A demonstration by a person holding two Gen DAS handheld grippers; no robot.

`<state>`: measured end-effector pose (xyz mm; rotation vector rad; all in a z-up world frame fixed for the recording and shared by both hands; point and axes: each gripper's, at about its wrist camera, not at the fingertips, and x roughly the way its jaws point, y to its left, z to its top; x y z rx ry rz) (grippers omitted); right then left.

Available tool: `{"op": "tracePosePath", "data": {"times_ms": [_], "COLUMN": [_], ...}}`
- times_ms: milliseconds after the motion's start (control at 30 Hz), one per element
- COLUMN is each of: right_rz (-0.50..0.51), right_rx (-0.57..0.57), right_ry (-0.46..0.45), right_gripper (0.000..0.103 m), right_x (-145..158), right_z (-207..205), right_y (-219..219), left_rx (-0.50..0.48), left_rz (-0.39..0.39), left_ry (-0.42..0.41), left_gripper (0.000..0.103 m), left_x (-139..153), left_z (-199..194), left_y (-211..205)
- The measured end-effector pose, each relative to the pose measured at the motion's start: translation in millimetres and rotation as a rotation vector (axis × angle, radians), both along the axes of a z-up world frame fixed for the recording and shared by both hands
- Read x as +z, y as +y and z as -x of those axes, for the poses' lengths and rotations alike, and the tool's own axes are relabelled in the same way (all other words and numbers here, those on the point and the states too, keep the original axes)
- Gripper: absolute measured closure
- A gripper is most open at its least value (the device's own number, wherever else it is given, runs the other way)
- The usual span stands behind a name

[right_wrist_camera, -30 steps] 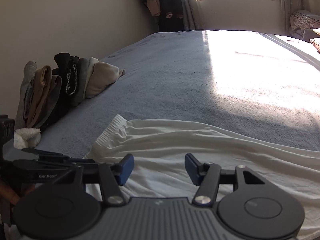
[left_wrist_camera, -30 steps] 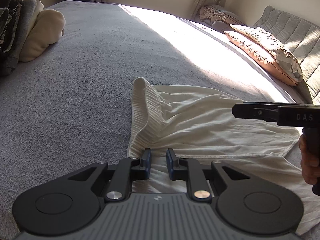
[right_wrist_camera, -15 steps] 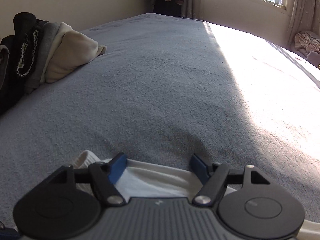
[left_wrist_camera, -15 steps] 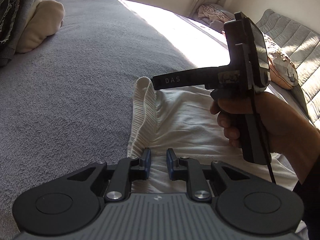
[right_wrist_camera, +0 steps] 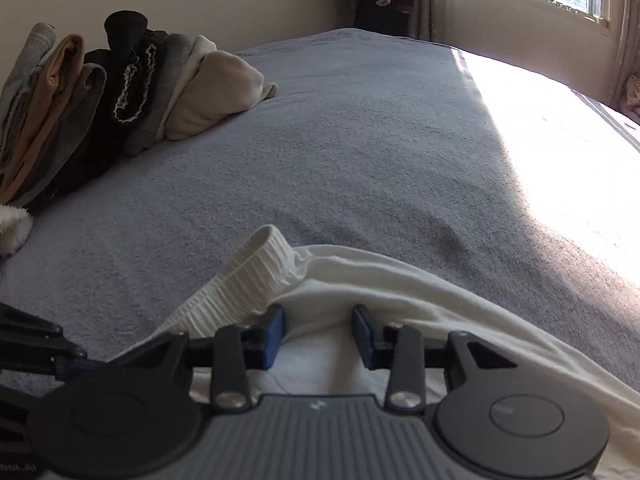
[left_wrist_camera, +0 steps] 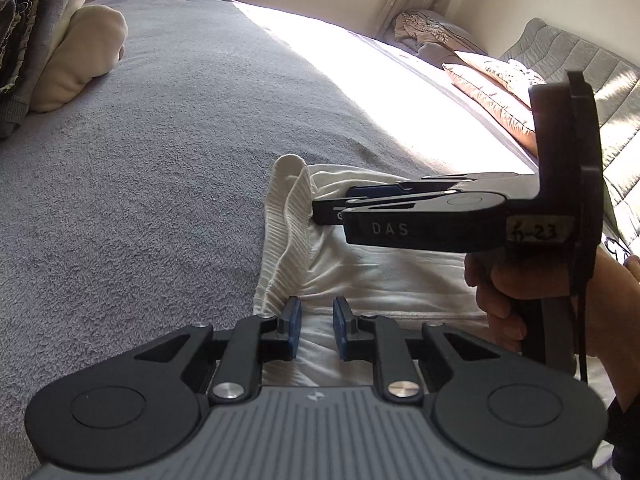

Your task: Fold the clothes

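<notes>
Right gripper (left_wrist_camera: 332, 210) now lowered beside ribbed waistband (left_wrist_camera: 286, 240), jaws apart, empty | left gripper (left_wrist_camera: 316, 326) part-open over white garment (left_wrist_camera: 400, 280), nothing held | fold not begun.

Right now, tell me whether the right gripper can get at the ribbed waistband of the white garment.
Probably yes. The right gripper is open, with the ribbed waistband bunched against its left finger and nothing lying between them.

White garment (left_wrist_camera: 360, 276) near part hidden under left tongs (left_wrist_camera: 316, 330).
</notes>
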<state>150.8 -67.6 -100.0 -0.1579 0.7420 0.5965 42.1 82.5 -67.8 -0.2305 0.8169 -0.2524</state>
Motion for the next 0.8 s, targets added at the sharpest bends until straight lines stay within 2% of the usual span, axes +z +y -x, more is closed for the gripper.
{"op": "tracePosePath", "data": {"times_ms": [67,133,167,267,367,467,600,733,800], "right_rz": [-0.032,-0.004,0.047,-0.028,-0.147,-0.146,-0.120,-0.040,-0.036], "right_rx": [-0.083,-0.110,-0.104,-0.129,-0.212,-0.197,-0.127,-0.077,-0.087], "right_ry": [0.013,-0.005,-0.035,-0.085,-0.018,0.003,0.001,-0.041,-0.061], "right_gripper": [0.068,0.071,0.071,0.068,0.067,0.065,0.065,0.065,0.065], "right_x": [-1,1,5,22,30,26,16,1,-6], "right_z": [-19,-24,-21,0,24,66,131,184,203], "right_y": [-1,7,13,-10,-53,-71,-71,-63,-68], "left_rx": [0.003,0.006,0.008,0.015,0.021,0.025,0.022,0.027,0.030], "left_rz": [0.010,0.025,0.033,0.057,0.081,0.088,0.062,0.042,0.035], "left_ry": [0.003,0.008,0.010,0.018,0.026,0.028,0.020,0.017,0.013], "left_gripper": [0.084,0.084,0.084,0.084,0.084,0.084,0.084,0.093,0.097], "left_x": [0,0,0,-1,-2,-3,-2,-3,-4], "left_z": [-1,-3,-3,-5,-6,-8,-9,-10,-9], "left_y": [2,4,5,8,11,12,8,9,10]}}
